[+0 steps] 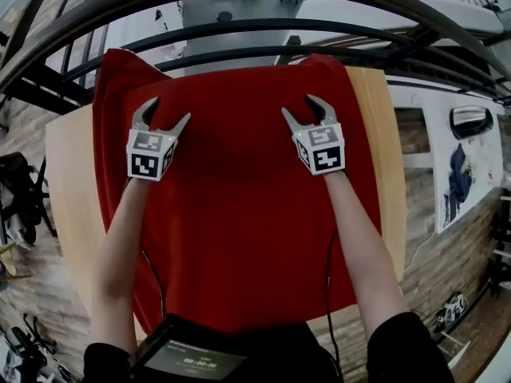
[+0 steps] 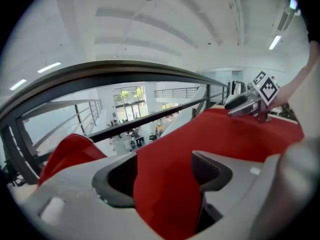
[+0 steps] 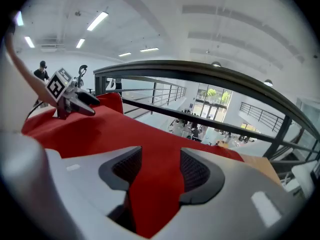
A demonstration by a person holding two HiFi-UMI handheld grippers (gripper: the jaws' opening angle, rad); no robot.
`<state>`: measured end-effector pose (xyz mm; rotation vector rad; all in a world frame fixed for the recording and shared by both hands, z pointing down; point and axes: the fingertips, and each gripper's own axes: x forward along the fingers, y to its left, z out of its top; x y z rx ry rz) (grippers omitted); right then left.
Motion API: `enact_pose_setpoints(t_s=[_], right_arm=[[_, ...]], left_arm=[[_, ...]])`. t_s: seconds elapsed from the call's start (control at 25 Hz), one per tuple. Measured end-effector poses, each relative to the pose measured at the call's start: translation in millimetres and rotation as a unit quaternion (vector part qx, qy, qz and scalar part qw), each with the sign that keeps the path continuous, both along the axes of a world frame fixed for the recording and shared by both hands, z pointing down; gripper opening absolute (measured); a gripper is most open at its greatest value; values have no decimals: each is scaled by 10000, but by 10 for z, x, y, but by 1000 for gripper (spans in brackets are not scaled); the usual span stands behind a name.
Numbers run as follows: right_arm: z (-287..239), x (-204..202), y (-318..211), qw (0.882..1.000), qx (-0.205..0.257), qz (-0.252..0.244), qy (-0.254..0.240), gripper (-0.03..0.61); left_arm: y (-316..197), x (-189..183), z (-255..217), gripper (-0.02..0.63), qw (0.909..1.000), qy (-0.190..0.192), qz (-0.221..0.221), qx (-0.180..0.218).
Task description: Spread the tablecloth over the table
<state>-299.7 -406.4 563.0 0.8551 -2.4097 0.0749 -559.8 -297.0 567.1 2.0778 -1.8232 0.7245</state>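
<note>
A red tablecloth [image 1: 239, 206] lies flat over most of the wooden table [image 1: 68, 190], with bare wood showing at the left and right sides. Its far corners reach the table's far edge by the railing. My left gripper [image 1: 169, 110] hovers over the cloth's far left part, jaws open and empty. My right gripper [image 1: 299, 106] stands over the far right part, also open and empty. In the left gripper view, red cloth [image 2: 165, 184] shows beneath the spread jaws and the right gripper [image 2: 245, 104] is off to the right. The right gripper view shows cloth [image 3: 155, 184] under its open jaws.
A black railing [image 1: 263, 34] curves just beyond the table's far edge, with a drop to a lower floor behind it. A dark device [image 1: 188, 357] hangs at the person's chest. Gear lies on the floor at the left [image 1: 20, 190] and right [image 1: 459, 174].
</note>
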Motion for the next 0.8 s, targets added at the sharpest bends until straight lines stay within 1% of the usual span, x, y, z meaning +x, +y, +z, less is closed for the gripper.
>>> enact_pose_setpoints(t_s=[0.12, 0.16, 0.2, 0.24, 0.28, 0.32, 0.36, 0.44, 0.56, 0.68, 0.8], right_arm=[[-7, 425, 471, 9985, -233, 349, -341, 196], [-34, 617, 641, 9973, -275, 498, -454, 160], [-78, 822, 808, 9959, -273, 654, -564, 94], [-137, 1026, 967, 9942, -228, 805, -675, 45], [-205, 1220, 1118, 9923, -156, 938, -788, 22], [-270, 1402, 1267, 9904, -78, 1051, -890, 11], [-321, 1575, 1417, 9886, -8, 1151, -966, 10], [-360, 1896, 1721, 9859, 62, 1327, -1013, 9], [-302, 2341, 2156, 9855, 89, 1513, -765, 9], [-203, 2818, 2519, 9824, 30, 1800, -506, 9], [-113, 3328, 2947, 9719, -260, 2278, -527, 11]], left_arm=[[214, 874, -33, 313, 9977, 497, 452, 76], [307, 1167, -59, 271, 9957, 682, 617, 79], [408, 1457, -91, 198, 9930, 880, 788, 67], [515, 1738, -124, 143, 9896, 1071, 961, 45], [628, 2007, -157, 88, 9859, 1234, 1134, 13], [745, 2258, -184, 17, 9822, 1365, 1291, -26], [865, 2485, -206, 6, 9789, 1478, 1411, -66], [1105, 2878, -232, 6, 9735, 1675, 1550, -146], [1473, 3451, -212, 6, 9644, 1854, 1859, -310], [1879, 4056, -88, 6, 9485, 2027, 2367, -577], [2372, 4565, 37, 6, 9325, 2154, 2731, -974]])
